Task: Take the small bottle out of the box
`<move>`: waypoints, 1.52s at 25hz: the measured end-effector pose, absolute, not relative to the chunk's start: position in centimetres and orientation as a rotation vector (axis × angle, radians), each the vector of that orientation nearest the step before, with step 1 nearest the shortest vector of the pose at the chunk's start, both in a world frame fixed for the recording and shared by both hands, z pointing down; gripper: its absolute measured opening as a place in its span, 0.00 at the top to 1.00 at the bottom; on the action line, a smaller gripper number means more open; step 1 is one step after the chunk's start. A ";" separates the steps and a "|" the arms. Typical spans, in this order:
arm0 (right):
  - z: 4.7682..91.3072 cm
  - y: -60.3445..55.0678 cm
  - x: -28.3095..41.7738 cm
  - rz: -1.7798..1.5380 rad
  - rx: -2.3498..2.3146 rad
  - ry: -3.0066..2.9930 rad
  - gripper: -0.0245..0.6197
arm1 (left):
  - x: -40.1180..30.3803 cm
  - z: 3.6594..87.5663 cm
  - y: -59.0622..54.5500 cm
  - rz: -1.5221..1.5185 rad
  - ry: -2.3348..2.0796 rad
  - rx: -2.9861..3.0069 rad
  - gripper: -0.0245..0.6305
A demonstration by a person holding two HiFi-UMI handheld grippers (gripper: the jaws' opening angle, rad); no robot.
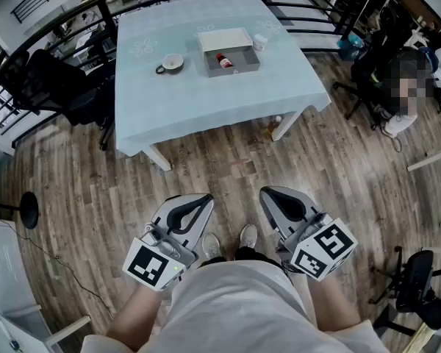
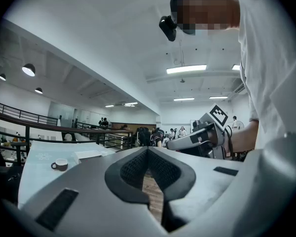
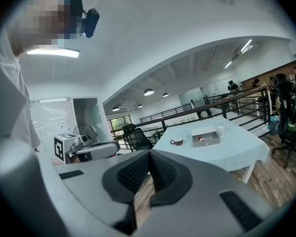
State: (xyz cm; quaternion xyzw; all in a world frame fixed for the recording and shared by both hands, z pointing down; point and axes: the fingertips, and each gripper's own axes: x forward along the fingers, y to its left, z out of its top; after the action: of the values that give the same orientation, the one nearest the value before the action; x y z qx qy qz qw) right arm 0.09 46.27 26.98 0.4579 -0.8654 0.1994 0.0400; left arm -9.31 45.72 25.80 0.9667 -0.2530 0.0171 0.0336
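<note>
A small red bottle with a white cap (image 1: 224, 61) lies inside a grey open box (image 1: 230, 53) on the far table (image 1: 206, 94); the right gripper view shows the same box (image 3: 205, 137) and bottle (image 3: 202, 138) in the distance. Both grippers are held low, close to the person's body, well short of the table. My left gripper (image 1: 202, 201) has its jaws shut with nothing between them, its tips meeting (image 2: 148, 150). My right gripper (image 1: 268, 195) is likewise shut and empty, tips together (image 3: 149, 153).
A dark cup on a saucer (image 1: 171, 63) stands left of the box, a small white cup (image 1: 259, 43) to its right. Black office chairs (image 1: 55, 87) sit left of the table, a railing (image 1: 73, 9) runs behind it, and a seated person (image 1: 404, 87) is at the right. Wooden floor lies between me and the table.
</note>
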 end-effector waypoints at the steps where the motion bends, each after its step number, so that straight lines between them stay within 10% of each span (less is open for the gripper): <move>1: 27.0 46.1 0.0 0.611 1.400 -2.652 0.93 | -9.3 25.6 45.5 0.047 -0.779 2.971 0.95; 38: 29.9 41.9 14.3 0.749 1.277 -2.734 0.93 | 2.4 25.3 42.1 0.163 -1.039 2.944 0.95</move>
State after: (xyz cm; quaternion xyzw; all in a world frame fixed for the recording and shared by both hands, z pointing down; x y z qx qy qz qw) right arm 14.34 41.90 29.90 0.4107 -0.8792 0.2409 0.0160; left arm 2.39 42.08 25.34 0.9417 -0.3323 0.0520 0.0076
